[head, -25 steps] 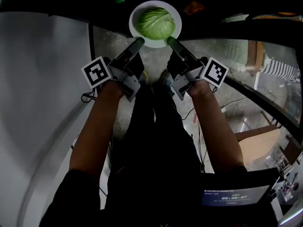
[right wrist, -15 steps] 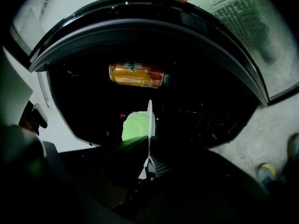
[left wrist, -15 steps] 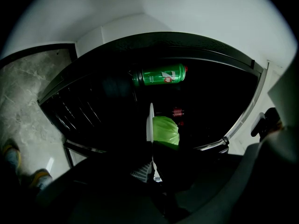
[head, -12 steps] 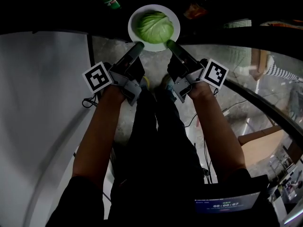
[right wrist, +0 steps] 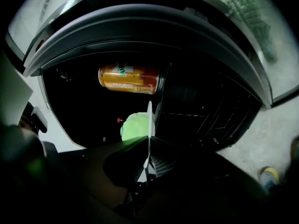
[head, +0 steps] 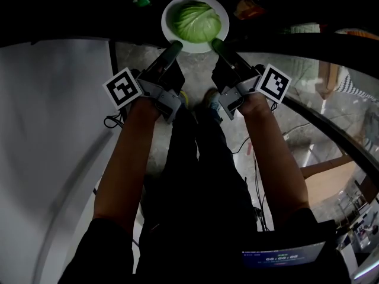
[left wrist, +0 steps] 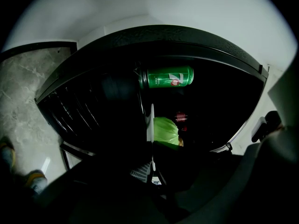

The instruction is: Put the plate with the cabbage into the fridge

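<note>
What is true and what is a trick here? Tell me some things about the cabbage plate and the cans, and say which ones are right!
1. The left gripper and the right gripper both pinch the plate by its rim. True.
2. The cabbage is purple. False: it is green.
3. A green can is inside the dark fridge. True.
4. The second can in there is blue. False: it is an orange can.

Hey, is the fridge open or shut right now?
Open: the fridge shows its dark interior, with a green can inside, beyond the held plate.
</note>
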`<state>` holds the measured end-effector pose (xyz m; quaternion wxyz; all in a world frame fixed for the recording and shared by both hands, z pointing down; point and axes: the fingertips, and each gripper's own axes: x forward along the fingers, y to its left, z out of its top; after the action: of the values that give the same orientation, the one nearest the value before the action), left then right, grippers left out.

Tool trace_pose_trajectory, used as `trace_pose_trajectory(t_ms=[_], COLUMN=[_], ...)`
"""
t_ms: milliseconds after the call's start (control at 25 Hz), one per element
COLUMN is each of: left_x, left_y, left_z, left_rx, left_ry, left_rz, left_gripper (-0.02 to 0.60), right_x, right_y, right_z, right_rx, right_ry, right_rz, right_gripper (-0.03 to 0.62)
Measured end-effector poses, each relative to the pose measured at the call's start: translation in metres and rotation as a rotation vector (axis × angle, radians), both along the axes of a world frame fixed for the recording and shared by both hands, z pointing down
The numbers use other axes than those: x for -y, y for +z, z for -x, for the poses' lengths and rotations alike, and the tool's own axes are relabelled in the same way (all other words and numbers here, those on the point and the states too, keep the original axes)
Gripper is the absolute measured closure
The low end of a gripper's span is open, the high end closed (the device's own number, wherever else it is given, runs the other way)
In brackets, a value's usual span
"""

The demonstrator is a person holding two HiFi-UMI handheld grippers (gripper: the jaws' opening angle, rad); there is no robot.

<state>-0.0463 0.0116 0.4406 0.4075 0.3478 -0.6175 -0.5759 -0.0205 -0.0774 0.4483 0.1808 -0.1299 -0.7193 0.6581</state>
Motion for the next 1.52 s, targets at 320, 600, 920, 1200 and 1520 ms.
trace_pose_trajectory(t_ms=[320, 600, 920, 1200, 1520], left_x=[0.0, 0.002, 0.002, 0.0, -0.002], left_y=[0.002, 0.011, 0.004, 0.001, 0.0], left_z=[0.003, 0.001, 0.004, 0.017, 0.016], left_rx=[-0.008, -0.017, -0.014, -0.001, 0.01], left_ry=[-0.035, -0.055, -0.064, -0.058, -0.051], left_rz=[-0.009, -0.011, -0.025, -0.023, -0.009], left_gripper=[0.572, 0.572, 0.571, 0.571, 0.571], right_x=[0.002, 0.004, 0.005, 0.004, 0.009], right_y=[0.002, 0.01, 0.004, 0.001, -0.002], right_z=[0.005, 0.003, 0.005, 0.016, 0.011], right_rx=[0.003, -0.001, -0.004, 0.008, 0.011], right_ry=[0.013, 0.022, 0.026, 0.014, 0.018], right_rz=[0.007, -0.006, -0.026, -0.054, -0.063], right_gripper=[0.579, 0.579, 0.577, 0.577, 0.576])
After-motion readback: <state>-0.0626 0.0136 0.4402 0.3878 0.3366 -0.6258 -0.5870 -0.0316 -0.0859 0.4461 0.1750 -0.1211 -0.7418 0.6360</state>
